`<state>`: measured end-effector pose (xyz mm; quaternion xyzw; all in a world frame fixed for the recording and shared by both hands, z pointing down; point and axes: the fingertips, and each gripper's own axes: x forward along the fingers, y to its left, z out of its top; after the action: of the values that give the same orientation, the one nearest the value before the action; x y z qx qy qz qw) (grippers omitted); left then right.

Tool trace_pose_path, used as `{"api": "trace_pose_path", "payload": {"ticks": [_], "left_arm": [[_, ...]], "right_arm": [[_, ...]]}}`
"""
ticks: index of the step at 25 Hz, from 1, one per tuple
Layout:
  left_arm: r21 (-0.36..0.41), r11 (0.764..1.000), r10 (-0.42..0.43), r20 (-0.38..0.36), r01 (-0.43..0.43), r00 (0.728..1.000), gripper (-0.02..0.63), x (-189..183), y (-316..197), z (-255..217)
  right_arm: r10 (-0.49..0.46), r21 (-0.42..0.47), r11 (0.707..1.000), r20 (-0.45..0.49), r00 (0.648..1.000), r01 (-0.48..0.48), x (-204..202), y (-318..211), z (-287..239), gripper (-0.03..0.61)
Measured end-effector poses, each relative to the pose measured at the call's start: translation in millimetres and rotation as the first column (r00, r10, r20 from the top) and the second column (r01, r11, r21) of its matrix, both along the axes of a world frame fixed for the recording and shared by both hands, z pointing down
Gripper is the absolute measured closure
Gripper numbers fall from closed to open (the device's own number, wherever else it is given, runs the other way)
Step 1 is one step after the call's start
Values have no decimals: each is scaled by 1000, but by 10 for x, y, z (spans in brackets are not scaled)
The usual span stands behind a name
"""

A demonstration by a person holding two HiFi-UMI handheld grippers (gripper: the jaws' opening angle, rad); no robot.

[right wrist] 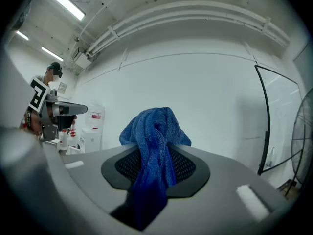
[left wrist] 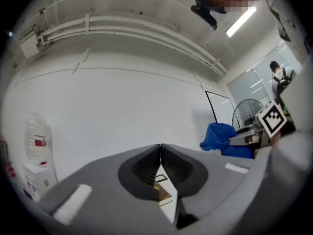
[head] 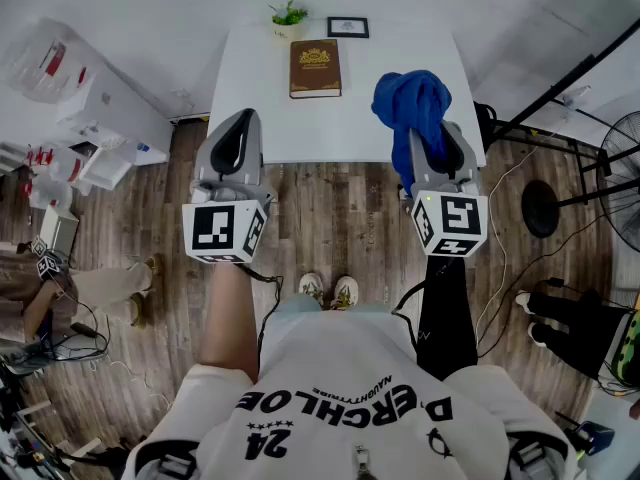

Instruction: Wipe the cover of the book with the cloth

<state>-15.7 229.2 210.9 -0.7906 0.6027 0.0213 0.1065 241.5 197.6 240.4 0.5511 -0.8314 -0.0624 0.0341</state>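
The left gripper (head: pixel 240 128) is hovering, jaws together on nothing, probably free to steady the book (head: pixel 315 68) lying closed at the far middle of the table (head: pixel 400 38). The right gripper (head: pixel 432 143) is clamping the bunched cloth (head: pixel 410 98), holding it ready for wiping.

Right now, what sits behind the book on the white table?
A small potted plant and a black-framed picture sit behind the book, at the far edge of the table. The book hides only the tabletop beneath it.
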Motion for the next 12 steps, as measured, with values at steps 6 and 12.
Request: {"api": "trace_pose_path", "payload": {"ticks": [6, 12], "left_arm": [[-24, 999, -40, 107, 43, 993, 557, -139, 274, 24], [-21, 1000, 13, 88, -11, 996, 555, -162, 503, -53]], "right_arm": [[16, 19, 1000, -60, 998, -15, -74, 342, -140, 451], [33, 20, 999, -63, 997, -32, -271, 584, -187, 451]]}}
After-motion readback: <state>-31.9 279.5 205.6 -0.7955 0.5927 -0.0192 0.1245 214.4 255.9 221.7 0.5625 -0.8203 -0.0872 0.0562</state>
